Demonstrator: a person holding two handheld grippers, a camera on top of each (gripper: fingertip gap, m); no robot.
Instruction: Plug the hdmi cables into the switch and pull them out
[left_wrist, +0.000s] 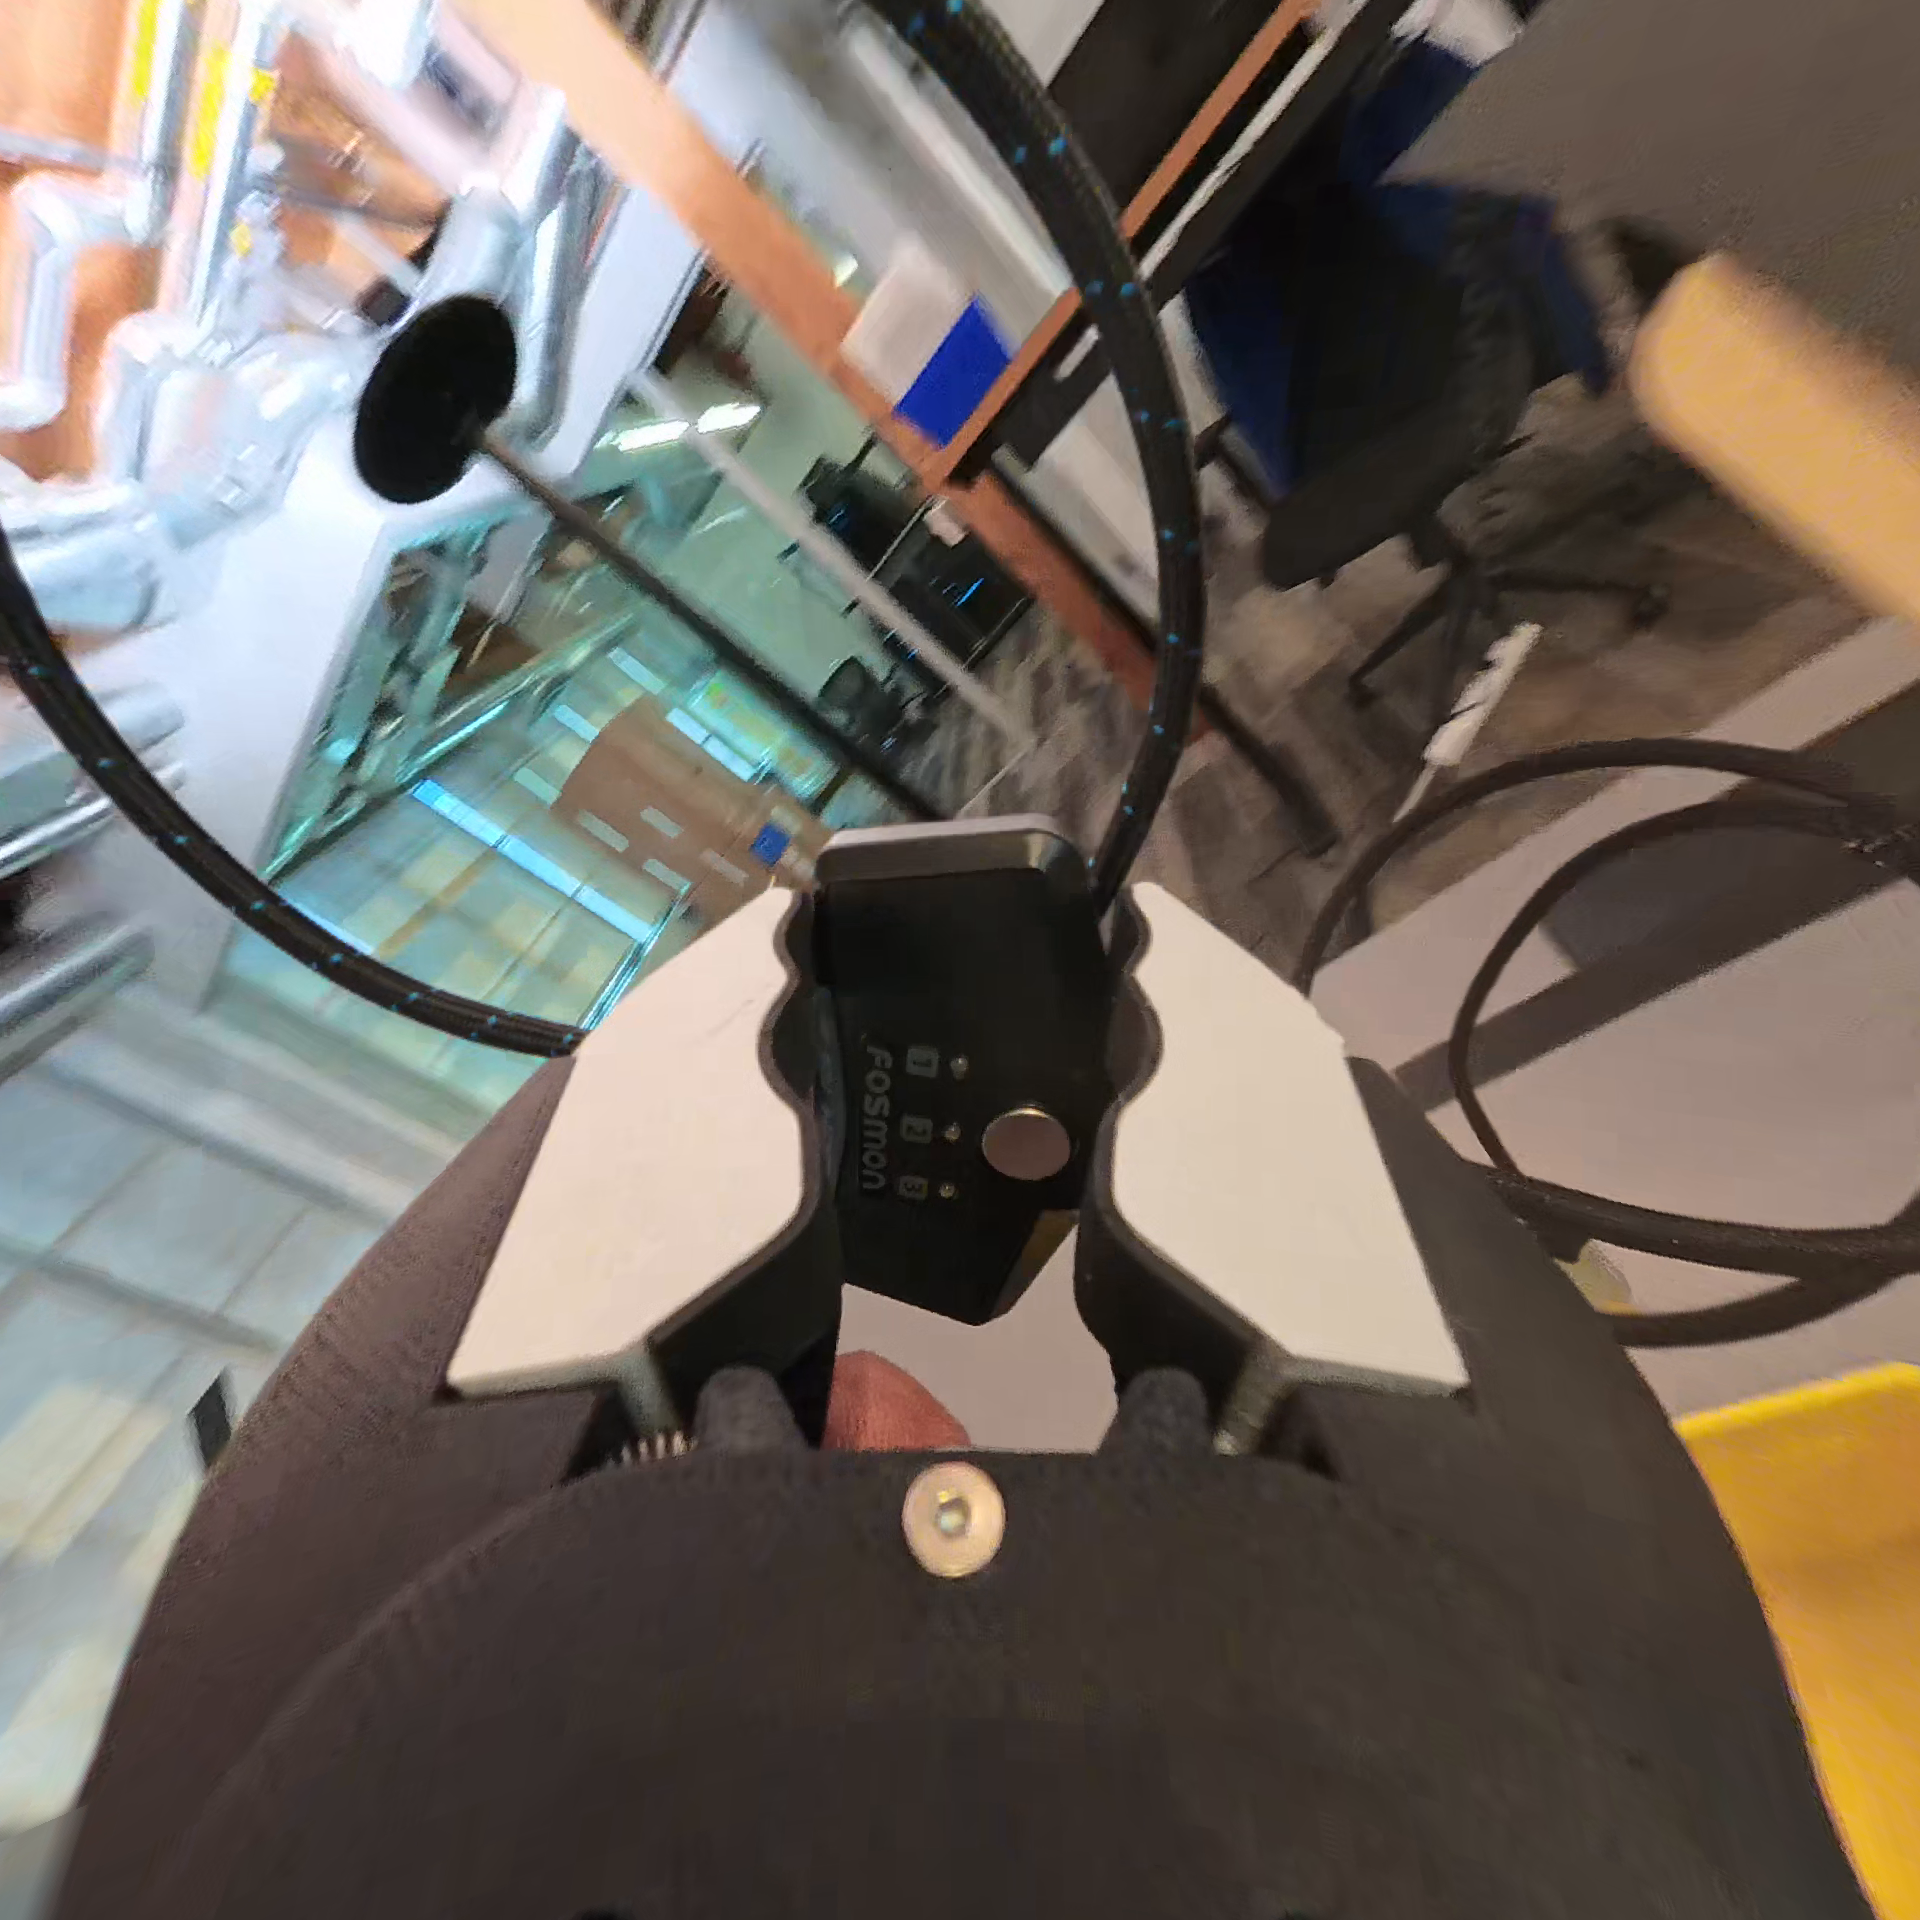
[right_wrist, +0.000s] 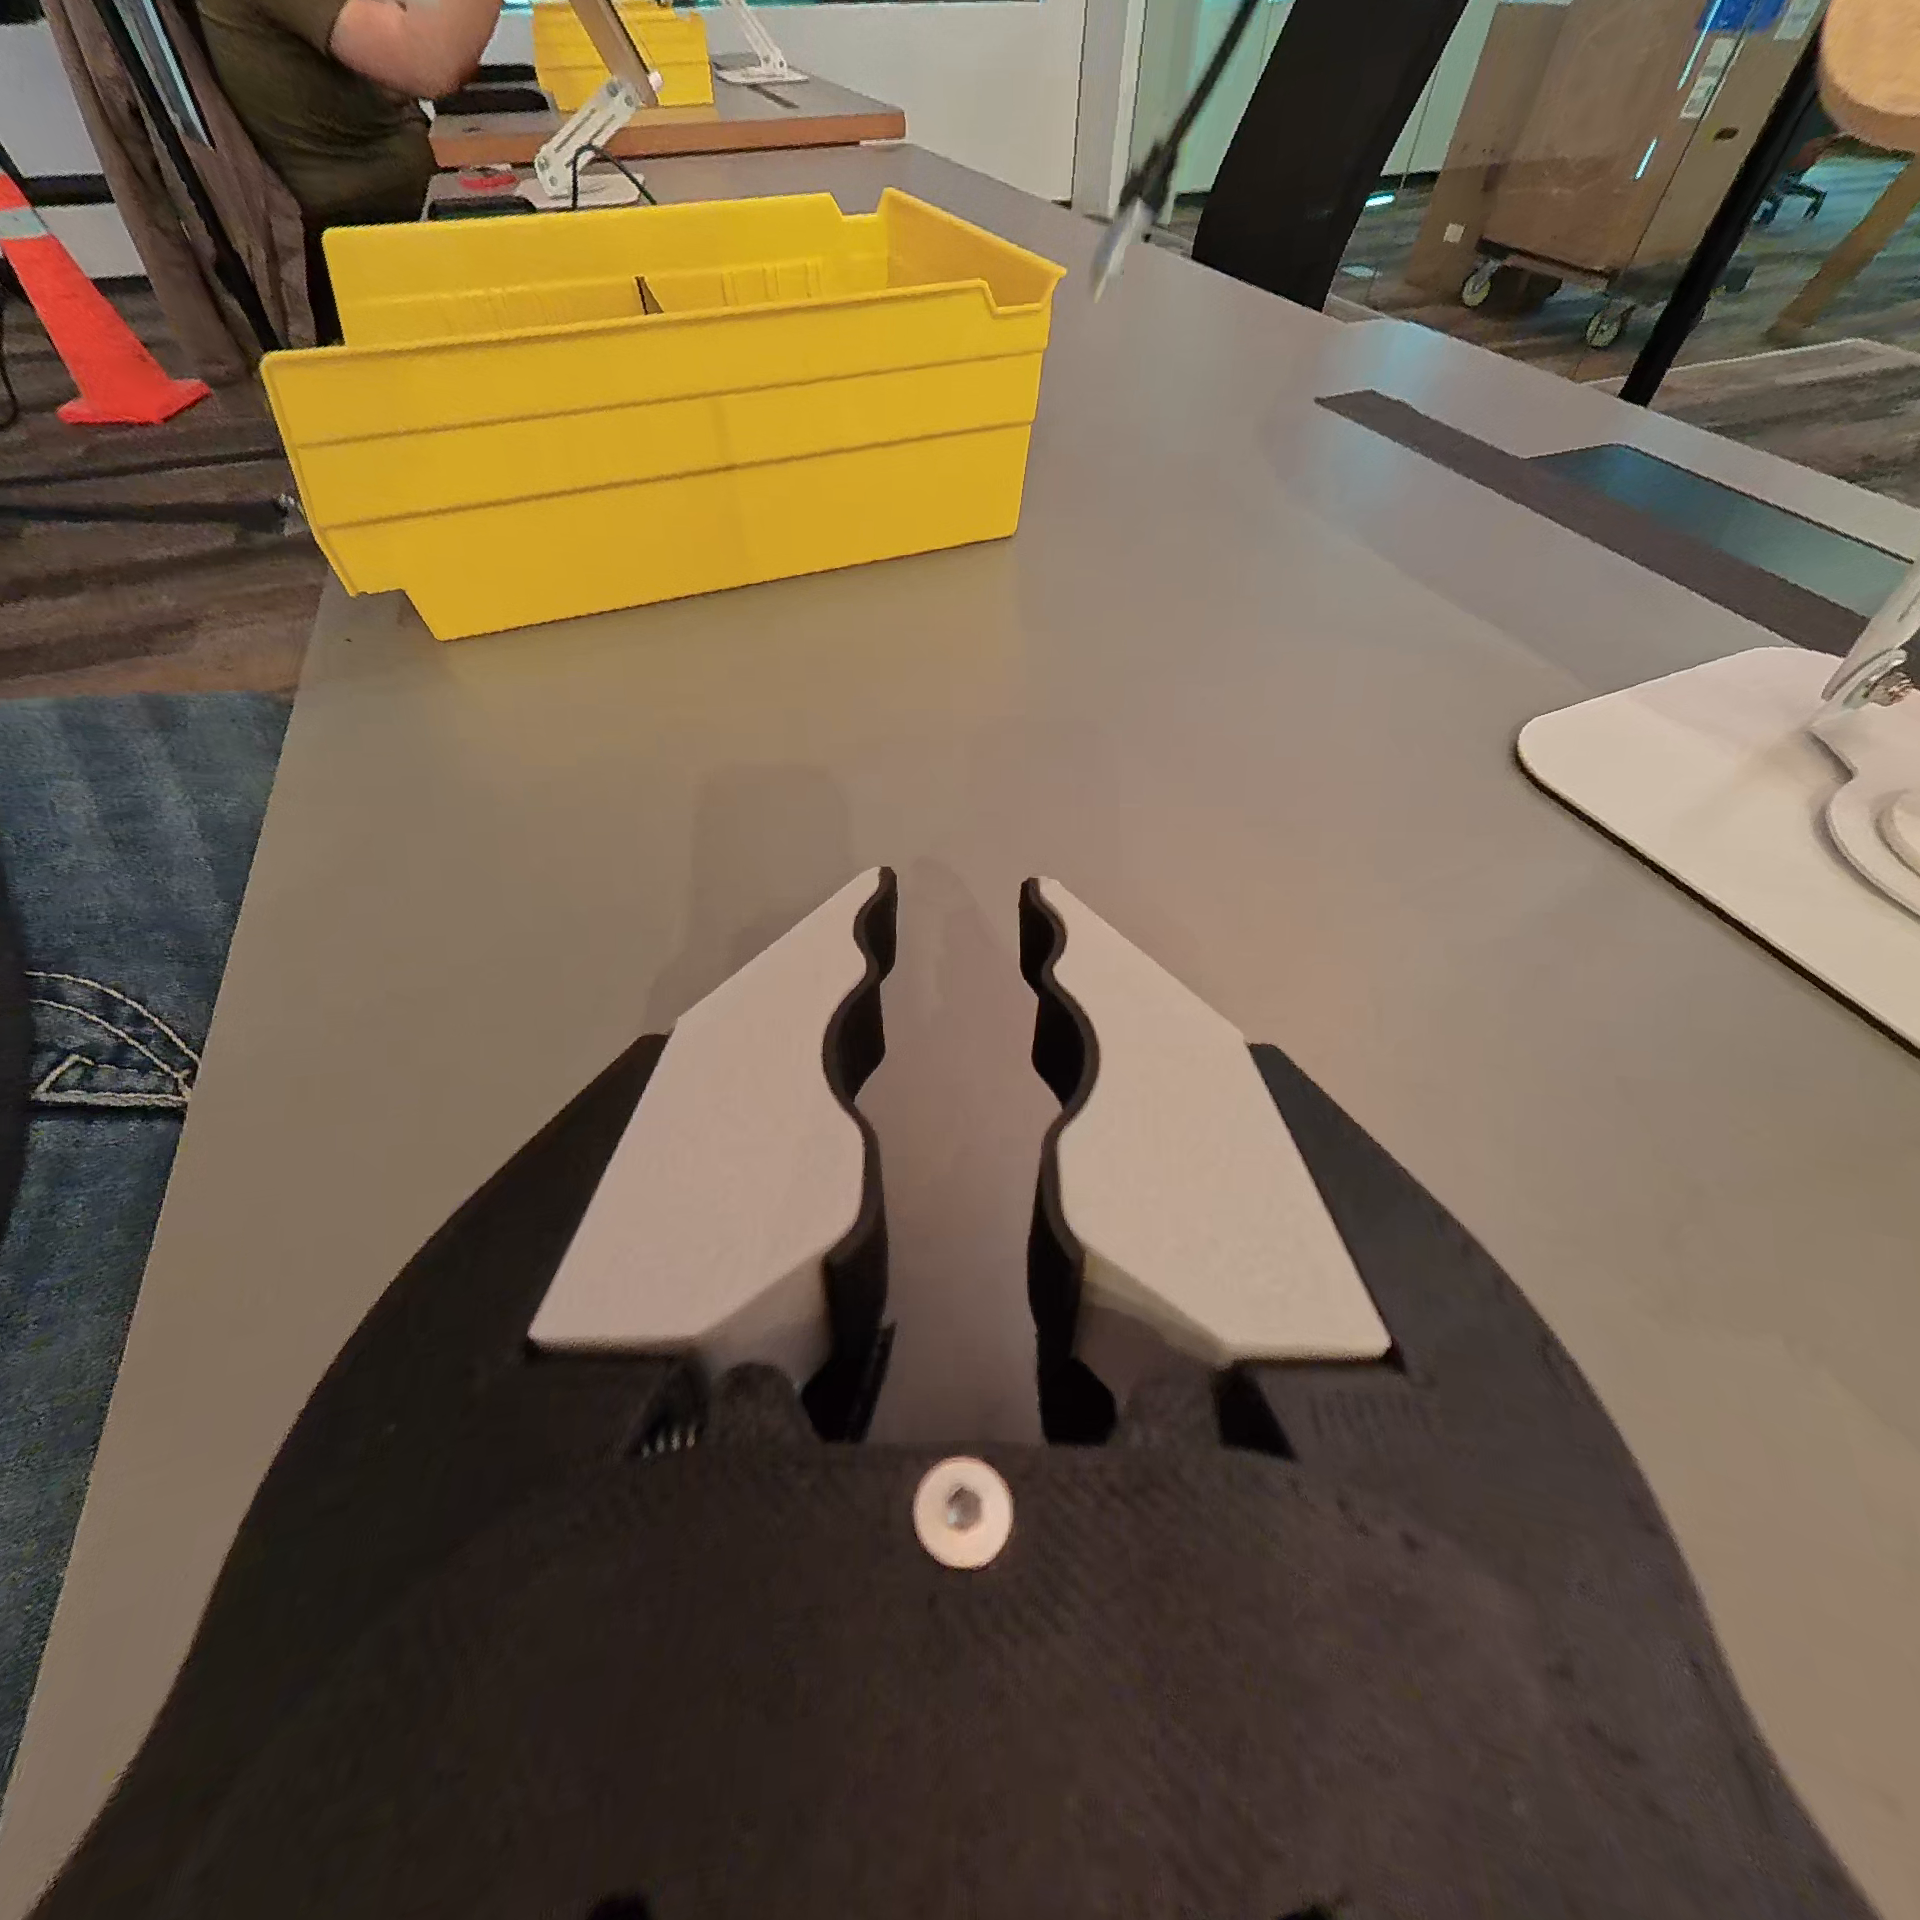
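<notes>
The black switch (left_wrist: 961, 1081) sits lifted off the table, pinched between the two fingers of the left gripper (left_wrist: 961, 935), its round silver button and row of small lights facing up. A braided black cable (left_wrist: 1153, 499) flecked with blue rises from the switch's far end on the right side and arcs up and over; a similar braided length curves across the left of that view, and I cannot tell whether it is the same cable. Beyond the fingers, to the right, plain black cables (left_wrist: 1558, 1236) loop over the grey table (right_wrist: 1195, 644). The background there is tilted and blurred: glass walls, shelving, a dark office chair.

The right gripper (right_wrist: 956, 904) hovers low over the bare grey tabletop with its fingers a narrow gap apart, holding nothing. A yellow bin (right_wrist: 665, 457) stands at the table's far left, and a white stand base (right_wrist: 1704, 821) rests at the right edge. High at the far side a cable end (right_wrist: 1122, 234) hangs in the air, blurred. An orange cone (right_wrist: 83, 322) stands on the floor at far left, near a seated person (right_wrist: 343, 83).
</notes>
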